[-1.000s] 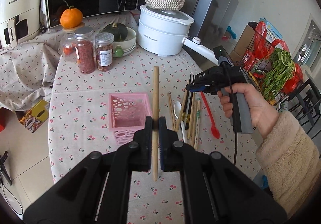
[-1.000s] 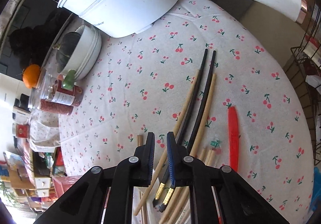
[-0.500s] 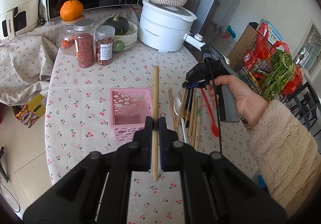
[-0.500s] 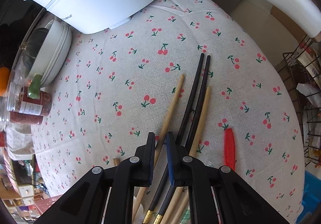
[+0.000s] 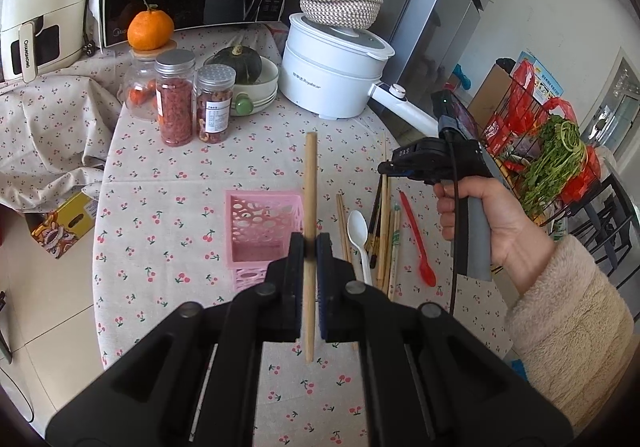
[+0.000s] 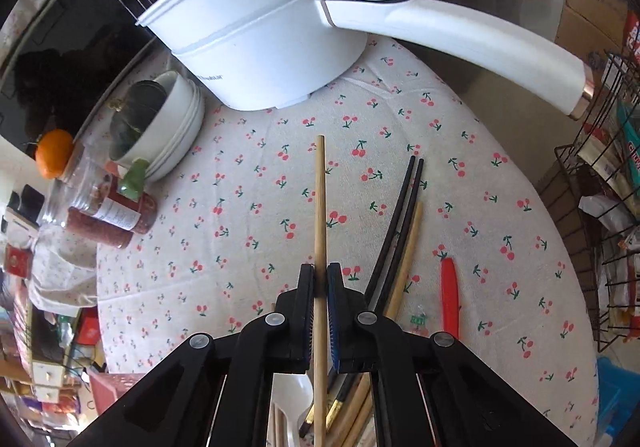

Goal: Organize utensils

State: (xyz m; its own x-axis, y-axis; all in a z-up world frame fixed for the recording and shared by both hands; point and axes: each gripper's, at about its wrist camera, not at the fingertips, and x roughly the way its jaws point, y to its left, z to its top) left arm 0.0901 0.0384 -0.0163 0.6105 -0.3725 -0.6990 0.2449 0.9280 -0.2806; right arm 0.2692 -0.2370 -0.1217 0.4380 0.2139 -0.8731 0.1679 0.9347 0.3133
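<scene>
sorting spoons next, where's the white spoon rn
In the left wrist view the white spoon lies on the cherry tablecloth, right of the pink basket, between loose wooden chopsticks and the black chopsticks.

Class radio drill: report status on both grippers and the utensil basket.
Left gripper shut on wooden chopstick. Right gripper shut on second chopstick. Pink basket holds nothing visible, unobstructed.

The cloth (image 5: 248, 151) over the counter is off-white, sprinkled with small red cherries on green stems; the basket (image 5: 256, 223) is pink with a pierced pattern; one spoon (image 5: 358, 231) is white, another spoon (image 5: 416, 235) red; two chopsticks (image 6: 400, 215) are black, the rest pale wood; the pot (image 5: 332, 79) is white; the mandarin (image 5: 150, 31) is orange; the grippers' fingers (image 5: 296, 259) are black.
</scene>
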